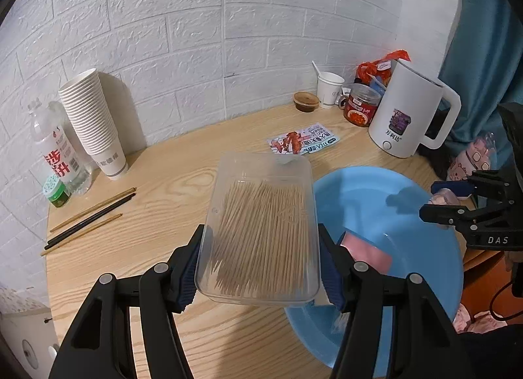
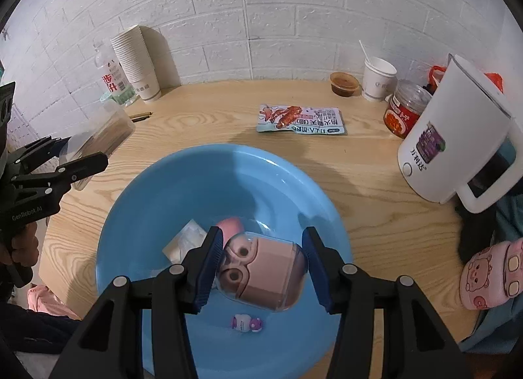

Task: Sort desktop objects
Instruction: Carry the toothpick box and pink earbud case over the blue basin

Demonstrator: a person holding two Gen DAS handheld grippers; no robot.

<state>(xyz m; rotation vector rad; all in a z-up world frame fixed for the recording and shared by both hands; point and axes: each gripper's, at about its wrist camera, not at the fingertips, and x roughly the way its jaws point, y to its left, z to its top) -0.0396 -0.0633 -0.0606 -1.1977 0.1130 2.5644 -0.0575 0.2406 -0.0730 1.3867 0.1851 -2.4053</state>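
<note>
My left gripper [image 1: 261, 264] is shut on a clear plastic box of toothpicks [image 1: 261, 232], held above the wooden table at the left rim of the blue basin [image 1: 408, 189]. In the right wrist view that same box [image 2: 98, 137] shows at the far left. My right gripper [image 2: 260, 268] is shut on a pink earbud case in a clear cover [image 2: 261, 271], held over the blue basin [image 2: 163, 189]. Inside the basin lie a pink object [image 2: 230, 227], a small clear packet [image 2: 186, 241] and a tiny purple figure [image 2: 246, 323].
On the table stand a white kettle [image 1: 408, 111], a red-labelled jar [image 1: 359, 107], a paper cup [image 1: 328, 88], a sauce tub [image 1: 305, 101], a snack packet [image 1: 304, 142], stacked paper cups [image 1: 94, 124], a bottle [image 1: 57, 150] and chopsticks [image 1: 88, 219]. A pink plush [image 2: 490, 274] lies right.
</note>
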